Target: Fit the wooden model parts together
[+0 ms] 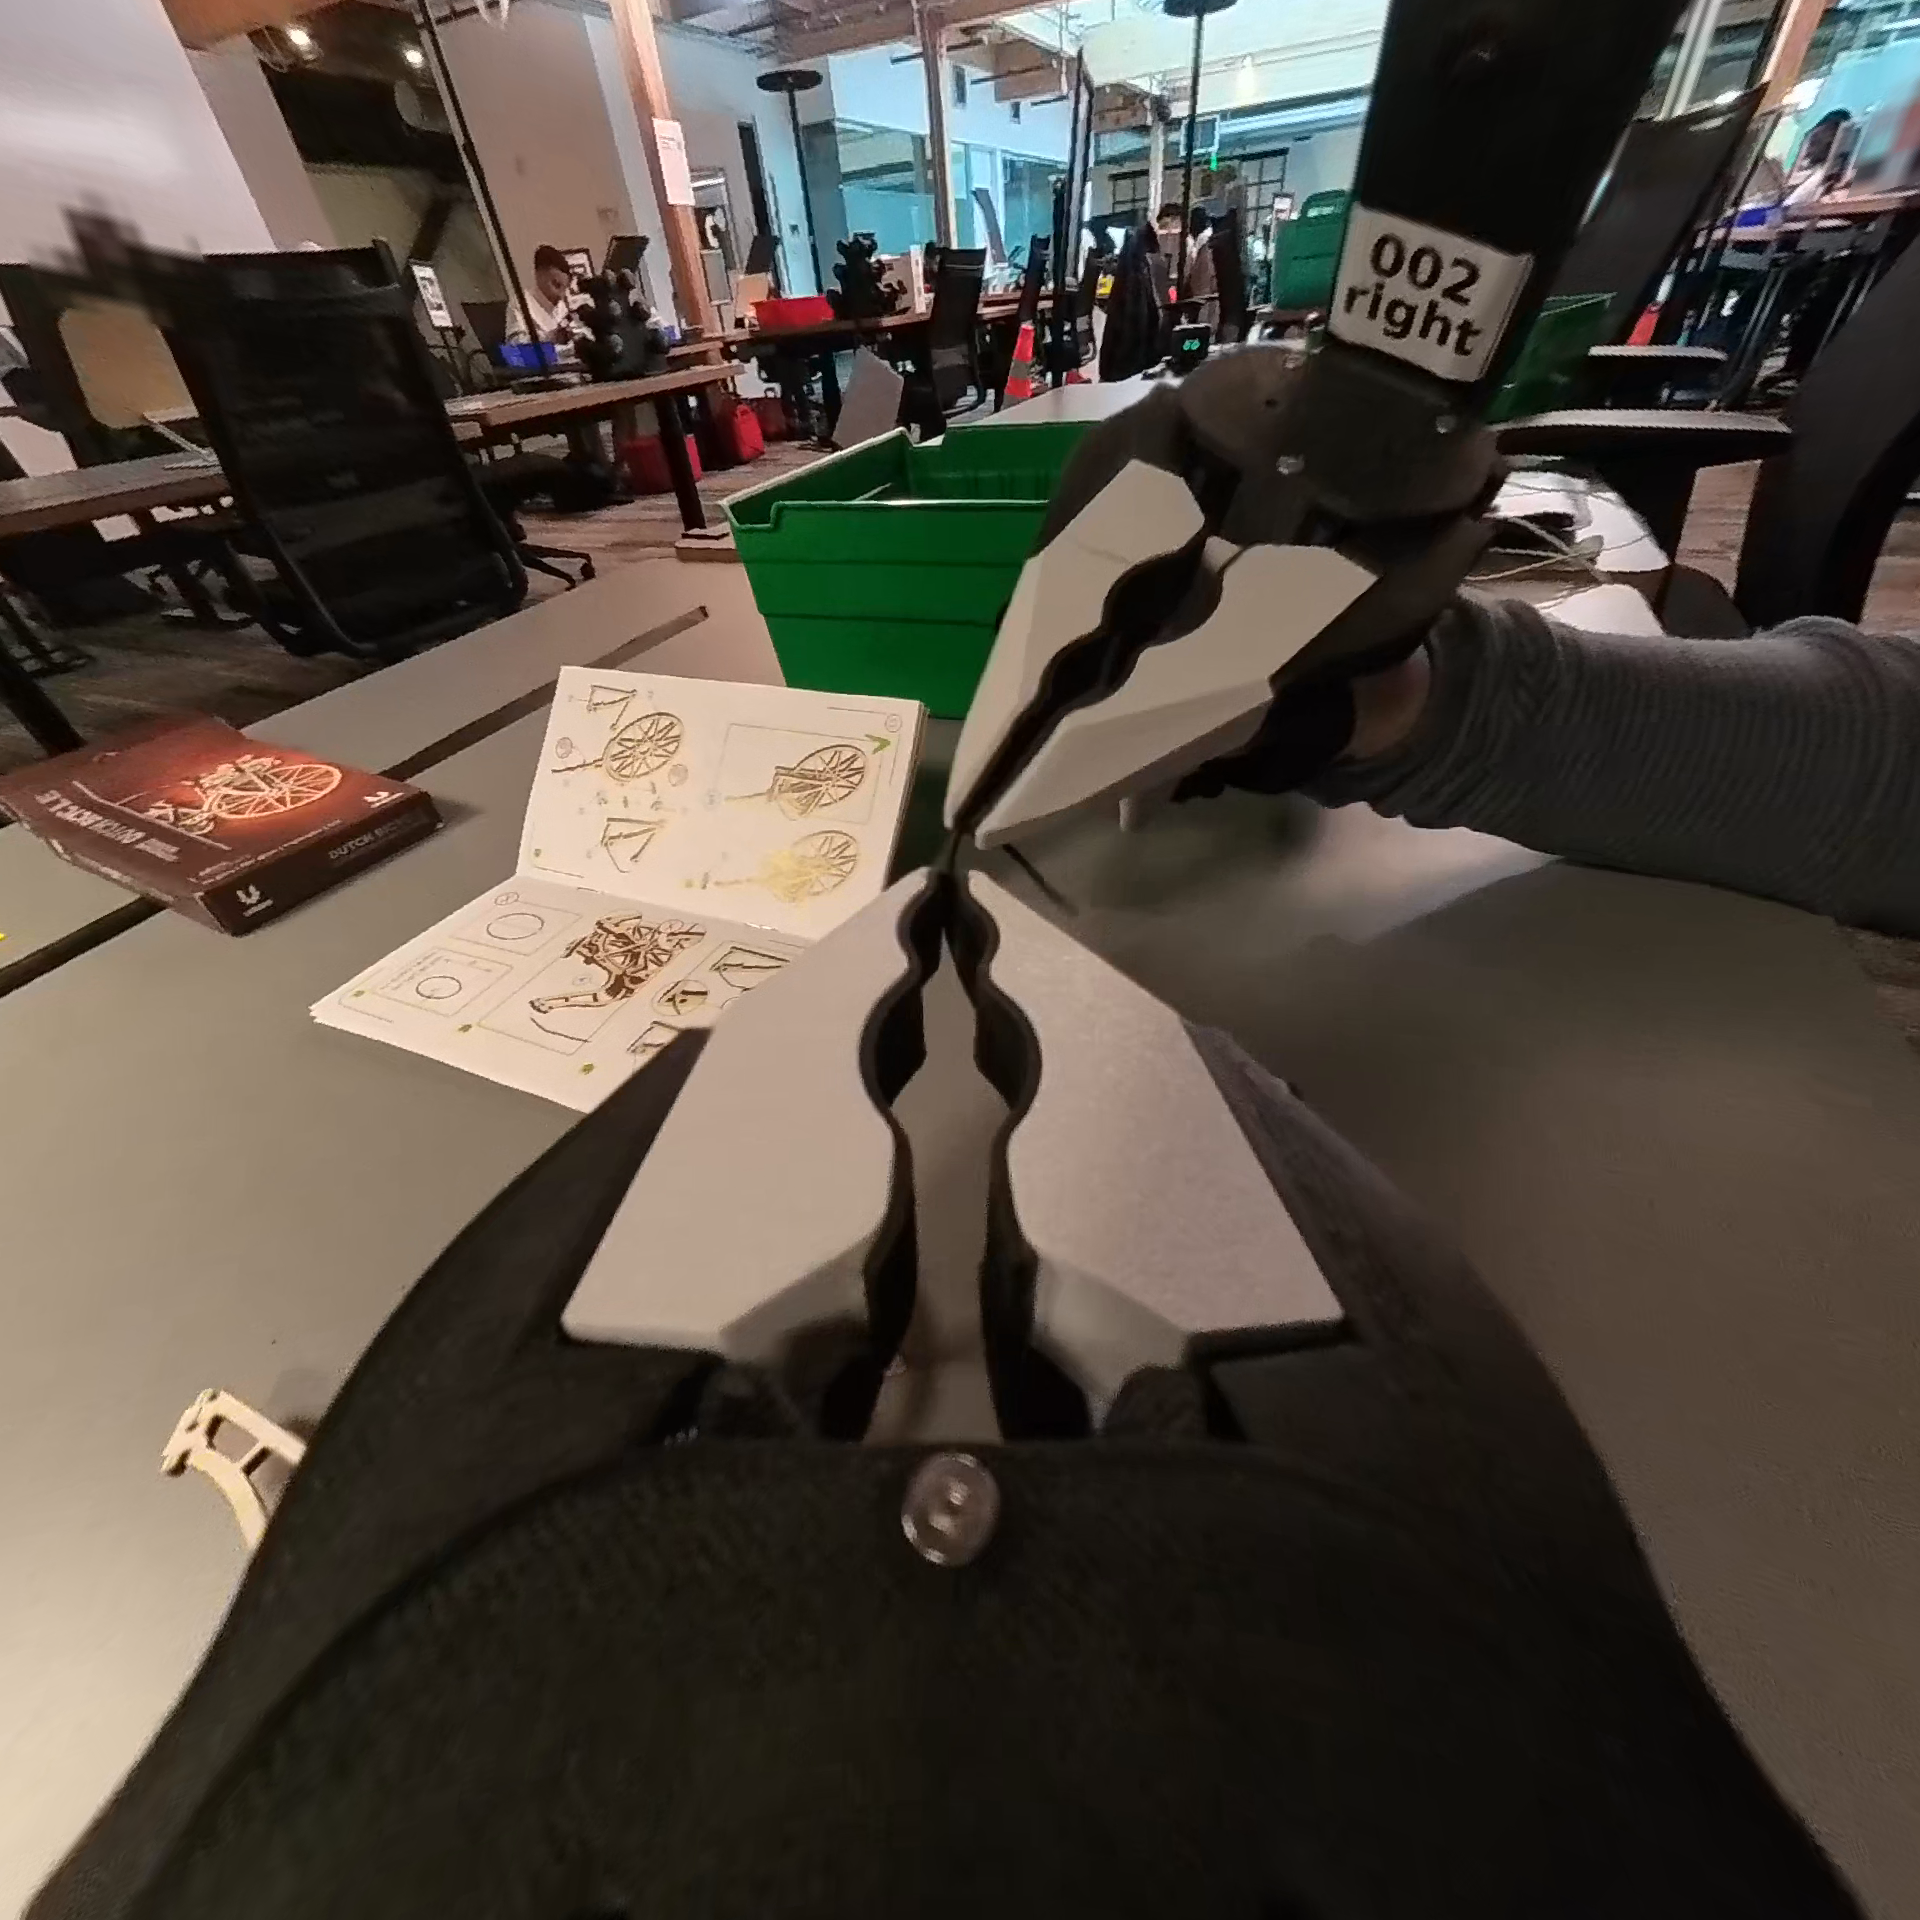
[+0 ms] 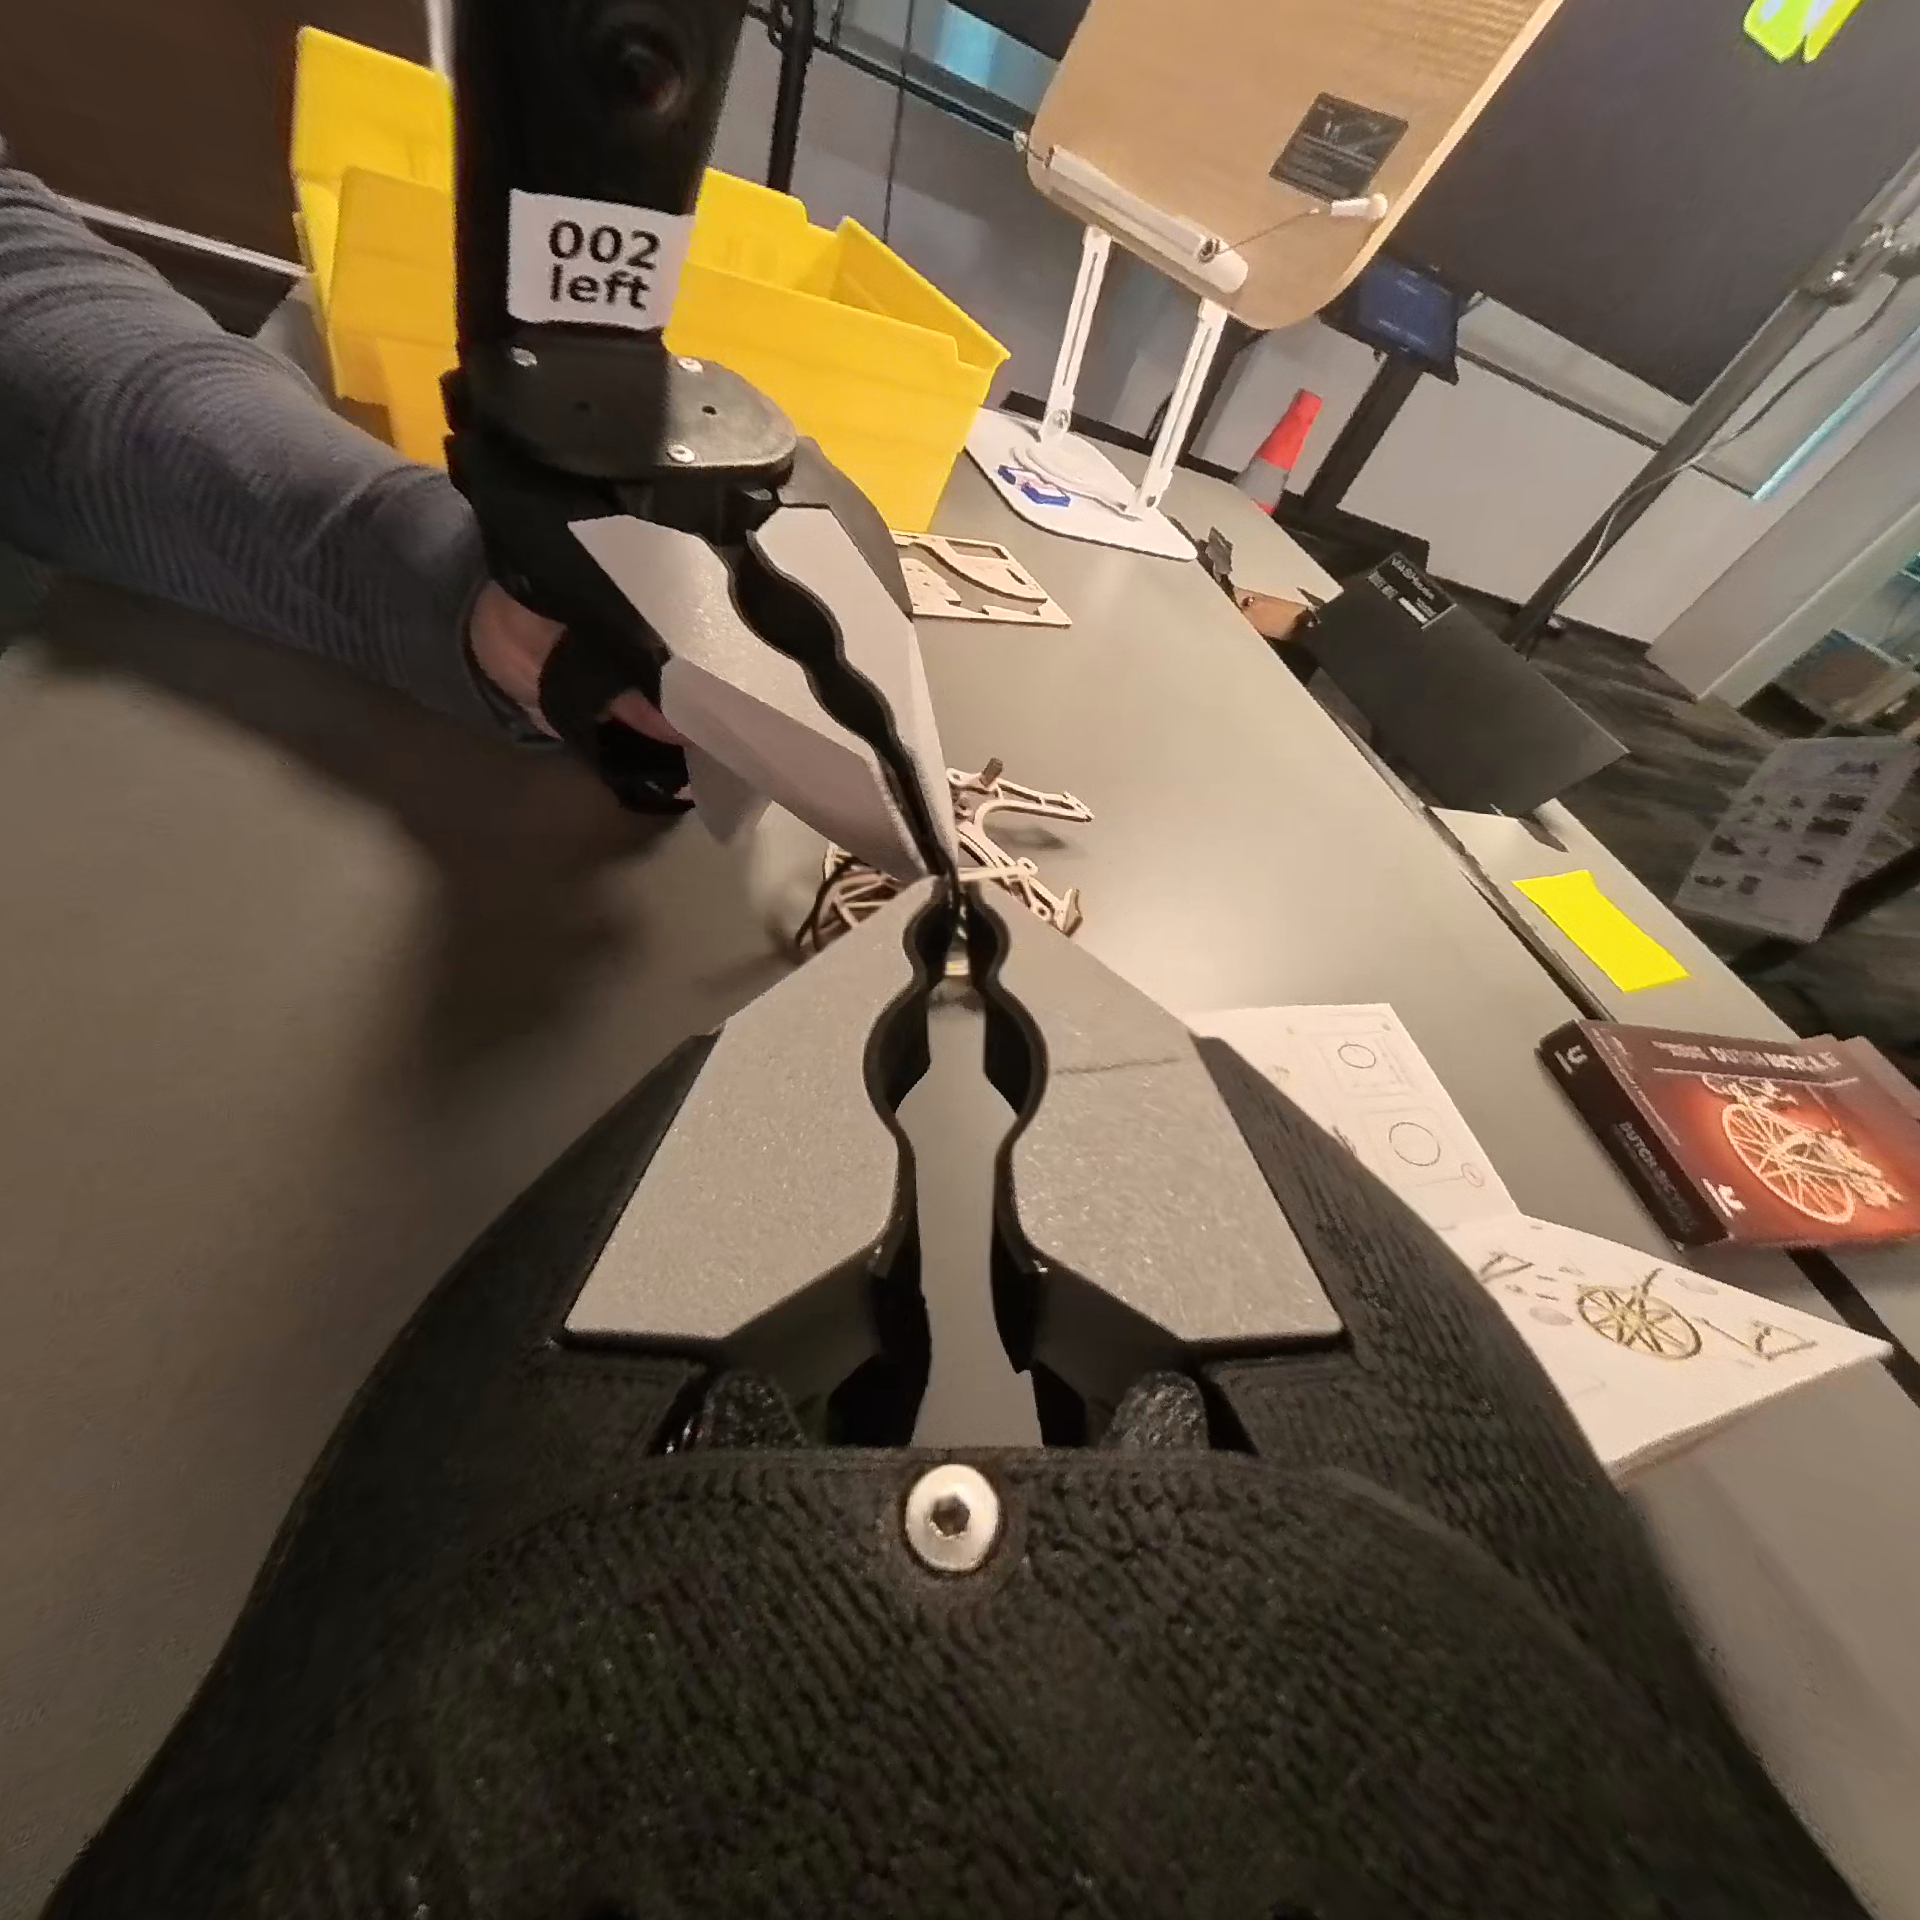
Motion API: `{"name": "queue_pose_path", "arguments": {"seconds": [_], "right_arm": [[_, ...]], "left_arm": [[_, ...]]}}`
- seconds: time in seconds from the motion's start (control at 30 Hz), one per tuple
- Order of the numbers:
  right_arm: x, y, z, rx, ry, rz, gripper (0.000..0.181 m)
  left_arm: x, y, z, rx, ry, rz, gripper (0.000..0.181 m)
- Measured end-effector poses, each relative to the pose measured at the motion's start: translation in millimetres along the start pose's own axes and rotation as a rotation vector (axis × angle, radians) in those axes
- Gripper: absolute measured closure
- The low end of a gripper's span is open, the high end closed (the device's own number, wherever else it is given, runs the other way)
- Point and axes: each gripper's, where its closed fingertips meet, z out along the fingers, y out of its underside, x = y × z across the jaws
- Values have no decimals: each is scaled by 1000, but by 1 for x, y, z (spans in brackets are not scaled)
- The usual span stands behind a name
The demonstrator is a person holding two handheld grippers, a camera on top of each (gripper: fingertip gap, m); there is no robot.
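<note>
My left gripper (image 1: 951,883) and my right gripper (image 1: 961,831) are both shut and meet tip to tip low over the grey table (image 1: 260,1195). In the right wrist view a small pale wooden piece (image 2: 954,964) shows pinched between my right gripper's (image 2: 951,914) fingers; the left gripper (image 2: 940,868) presses on the same spot from above. What the left one holds is hidden. The partly built wooden model (image 2: 1013,831) lies on the table just behind the tips. Another wooden part (image 1: 223,1455) lies beside my left gripper.
An open instruction booklet (image 1: 644,883) and the dark kit box (image 1: 218,821) lie to the left. A green bin (image 1: 883,582) stands behind. Yellow bins (image 2: 810,343), a punched wooden sheet (image 2: 977,582), a tablet stand (image 2: 1143,416) and a black folder (image 2: 1455,675) sit farther along the table.
</note>
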Motion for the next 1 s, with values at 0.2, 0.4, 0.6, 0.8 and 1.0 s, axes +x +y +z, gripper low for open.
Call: {"name": "queue_pose_path", "arguments": {"seconds": [0.2, 0.4, 0.6, 0.8, 1.0], "right_arm": [[7, 11, 7, -38, 21, 102, 159], [6, 20, 12, -88, 34, 85, 167], [11, 21, 10, -126, 103, -2, 181], [22, 22, 6, -166, 213, -127, 181], [27, 12, 1, -142, 285, -212, 181]], "left_arm": [[-9, 2, 0, -14, -60, 20, 181], [-6, 1, -1, -8, -49, 34, 181], [-5, 1, -1, -6, -52, 54, 181], [-4, -2, -2, 2, -56, 69, 181], [-6, 0, -1, 0, -55, 27, 181]]}}
